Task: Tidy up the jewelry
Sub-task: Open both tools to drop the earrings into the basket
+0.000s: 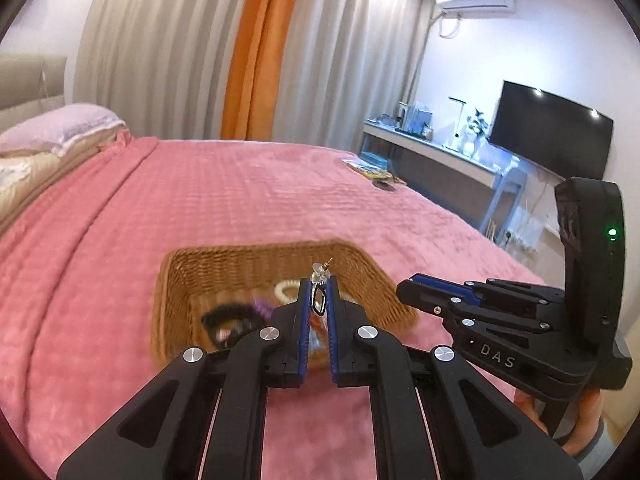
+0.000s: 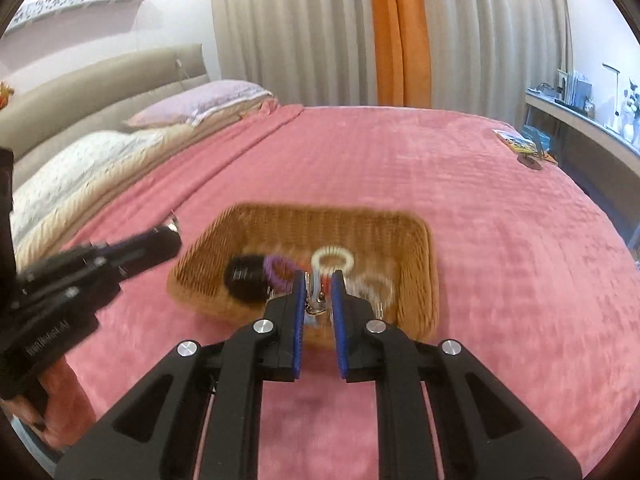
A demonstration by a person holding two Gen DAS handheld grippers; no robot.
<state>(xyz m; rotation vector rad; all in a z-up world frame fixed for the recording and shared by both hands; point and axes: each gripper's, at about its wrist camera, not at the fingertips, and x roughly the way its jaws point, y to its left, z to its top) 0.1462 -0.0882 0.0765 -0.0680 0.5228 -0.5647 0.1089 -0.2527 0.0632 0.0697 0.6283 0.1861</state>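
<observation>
A woven wicker basket (image 1: 224, 268) (image 2: 280, 224) sits on the pink bedspread and holds several hair ties and bracelets: a black one (image 2: 244, 276), a purple one (image 2: 278, 270), a white one (image 2: 333, 261) and a clear one (image 2: 374, 290). My left gripper (image 1: 319, 286) is shut on a small silver earring (image 1: 320, 276) above the basket; its tip also shows in the right wrist view (image 2: 170, 232). My right gripper (image 2: 319, 282) is shut on a small metal jewelry piece (image 2: 314, 306) over the basket's near edge; it also shows in the left wrist view (image 1: 412, 290).
The pink bedspread (image 1: 240, 184) (image 2: 480, 240) spreads all around the basket. Pillows (image 2: 200, 104) lie at the headboard. A few small items (image 1: 372, 170) (image 2: 520, 146) lie at the bed's far right edge. A desk and TV (image 1: 552, 128) stand beyond.
</observation>
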